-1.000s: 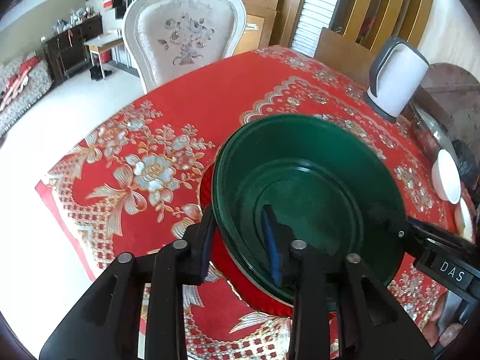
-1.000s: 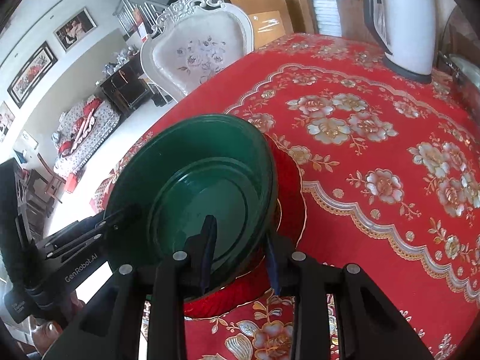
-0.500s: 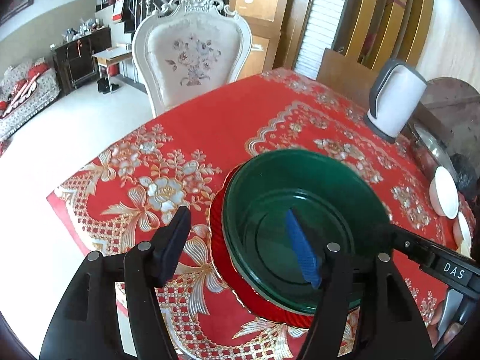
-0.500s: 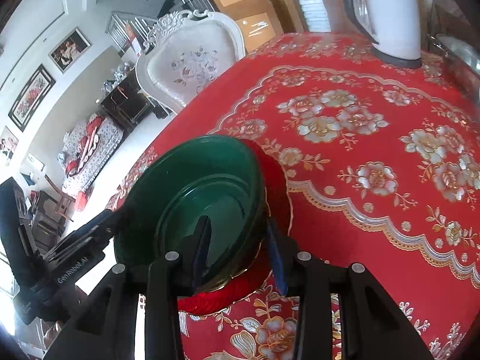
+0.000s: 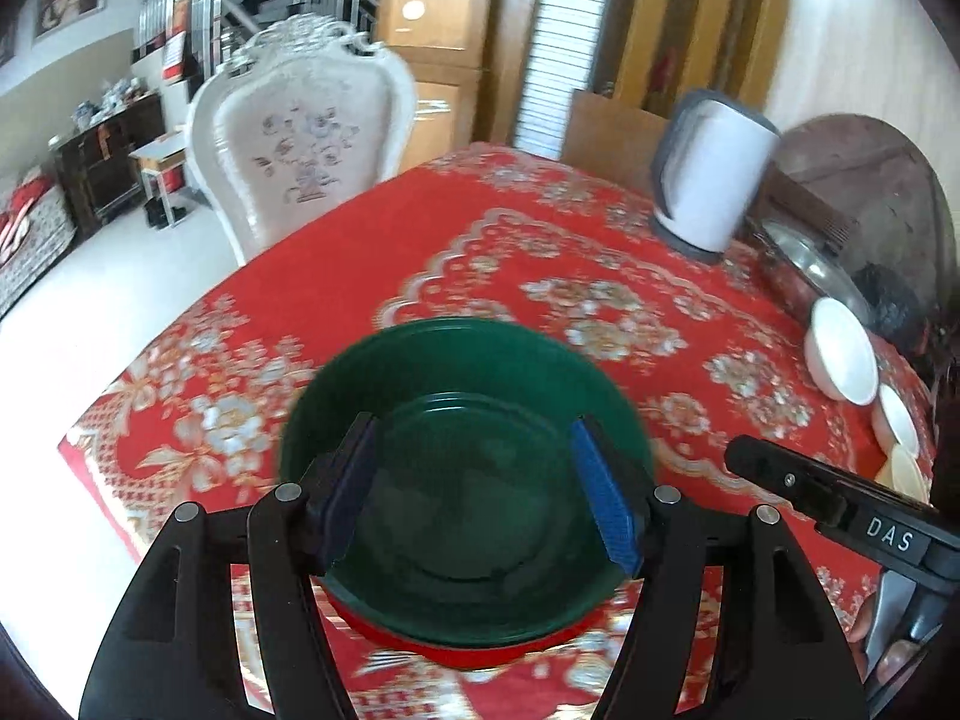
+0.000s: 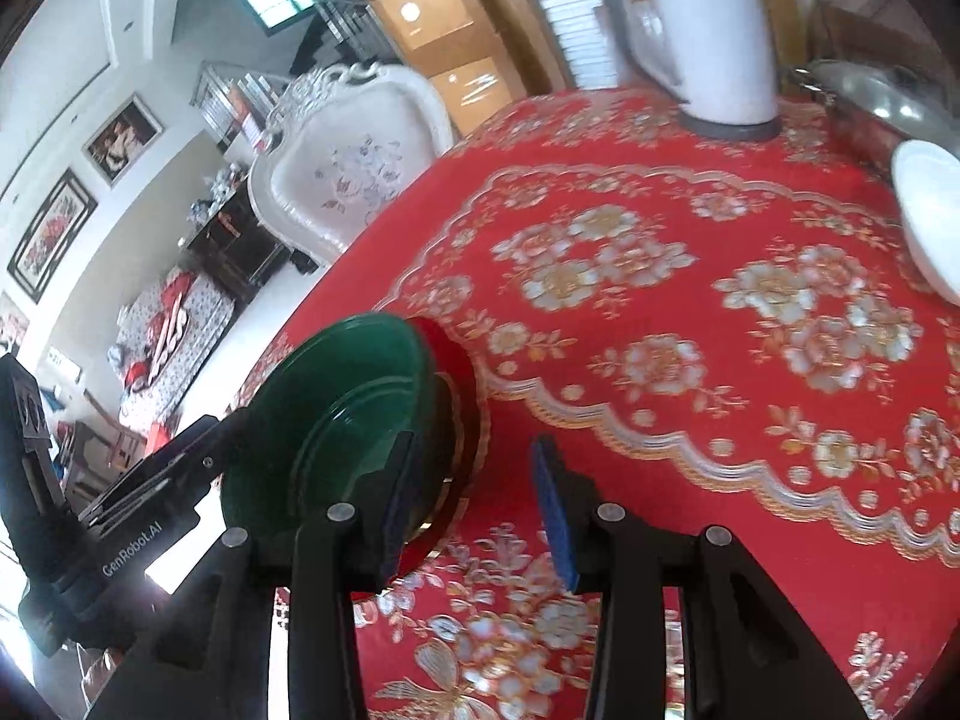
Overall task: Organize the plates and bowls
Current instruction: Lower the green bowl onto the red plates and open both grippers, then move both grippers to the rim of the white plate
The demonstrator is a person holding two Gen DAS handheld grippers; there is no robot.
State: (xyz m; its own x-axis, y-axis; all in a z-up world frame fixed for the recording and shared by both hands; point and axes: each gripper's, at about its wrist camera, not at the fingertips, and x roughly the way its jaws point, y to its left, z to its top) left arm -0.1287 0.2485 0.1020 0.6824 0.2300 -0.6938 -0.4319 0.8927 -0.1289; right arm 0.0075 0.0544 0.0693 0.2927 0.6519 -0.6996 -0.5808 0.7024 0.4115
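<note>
The left tongs [image 5: 474, 498] are seen spread wide, with nothing gripped; the two blue pads stand apart above the green bowl [image 5: 462, 384], one over each side of its inner floor, and neither can be said to touch it. The green bowl sits directly ahead of and below these tongs, nested on a red plate [image 5: 474, 651] whose rim shows as a thin crescent at the near edge. Both rest on the red flowered surface [image 5: 600, 264].

The bowl is judged to be stiff, glossy and probably slippery, likely glass or glazed ware, so it should be treated as breakable. A hold is best taken across the rim wall, one pad inside and one outside, since the smooth flat floor offers nothing to pinch. The red plate is shallow and lies close to the cloth, so its edge would be harder to get under.

To the right of the left tongs, three white bowls [image 5: 840, 354] are lined up near the surface's far right edge, well apart from the green bowl. These are judged light but brittle, and would likewise be taken by the rim.

The right tongs [image 6: 474, 498] are also open and empty. In the right wrist view the green bowl [image 6: 336, 414] lies just to the left of them, the left pad close beside its rim, with bare cloth between the pads. A white kettle [image 6: 708, 30] stands far ahead.
</note>
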